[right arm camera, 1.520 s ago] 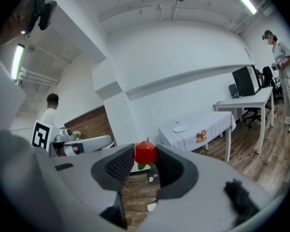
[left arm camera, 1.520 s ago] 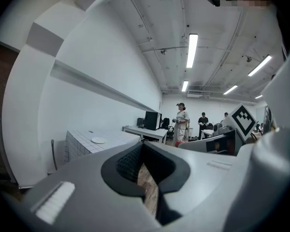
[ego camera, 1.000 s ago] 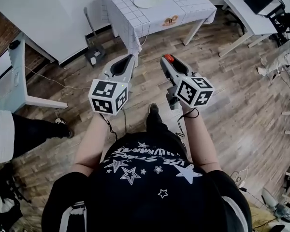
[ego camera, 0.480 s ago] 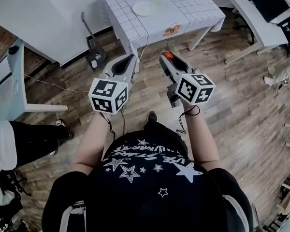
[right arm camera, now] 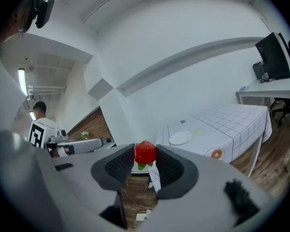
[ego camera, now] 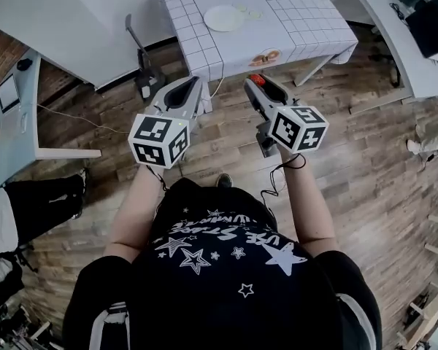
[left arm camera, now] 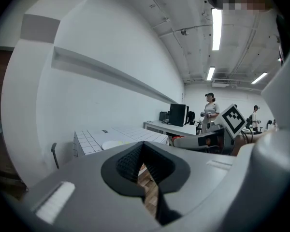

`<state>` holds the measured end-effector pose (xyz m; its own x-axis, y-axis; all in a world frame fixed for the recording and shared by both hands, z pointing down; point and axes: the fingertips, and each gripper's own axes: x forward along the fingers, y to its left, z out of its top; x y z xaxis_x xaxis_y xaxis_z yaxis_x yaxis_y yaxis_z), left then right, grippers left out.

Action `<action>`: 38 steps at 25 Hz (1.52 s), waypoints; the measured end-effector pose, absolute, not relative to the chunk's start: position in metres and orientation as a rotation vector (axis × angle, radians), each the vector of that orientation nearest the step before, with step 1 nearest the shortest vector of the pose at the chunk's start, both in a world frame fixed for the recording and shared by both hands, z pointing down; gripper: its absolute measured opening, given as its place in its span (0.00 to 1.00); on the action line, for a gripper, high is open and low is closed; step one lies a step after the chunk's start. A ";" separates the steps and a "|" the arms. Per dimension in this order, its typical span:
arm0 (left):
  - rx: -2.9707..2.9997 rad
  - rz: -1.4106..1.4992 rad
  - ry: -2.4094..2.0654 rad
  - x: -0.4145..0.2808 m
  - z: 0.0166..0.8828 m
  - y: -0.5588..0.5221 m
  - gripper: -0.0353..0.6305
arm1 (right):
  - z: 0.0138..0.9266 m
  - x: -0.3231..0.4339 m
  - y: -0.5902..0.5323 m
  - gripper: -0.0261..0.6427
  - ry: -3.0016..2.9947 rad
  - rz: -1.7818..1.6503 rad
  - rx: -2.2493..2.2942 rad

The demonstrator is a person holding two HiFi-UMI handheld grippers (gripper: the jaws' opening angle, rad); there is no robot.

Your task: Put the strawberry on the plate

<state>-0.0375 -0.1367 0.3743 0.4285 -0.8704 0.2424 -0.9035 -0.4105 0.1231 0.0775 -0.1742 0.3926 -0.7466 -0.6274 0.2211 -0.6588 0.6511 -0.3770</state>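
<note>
Strawberry is clamped in the right gripper, left gripper closed and empty; plate sits on the table ahead, so drop-off's not done.

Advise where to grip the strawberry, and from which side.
Across the red body at its widest, coming in level from the side. The strawberry sits that way in the right hand-held gripper: tip up, leaves hanging below, a pad on each flank. That probably spares the leaves and seats it leaves-down on the plate.
</note>
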 end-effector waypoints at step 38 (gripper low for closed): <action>2.496 0.202 -1.391 -0.091 0.400 -0.374 0.07 | 0.427 0.035 -0.392 0.26 -2.577 0.699 1.257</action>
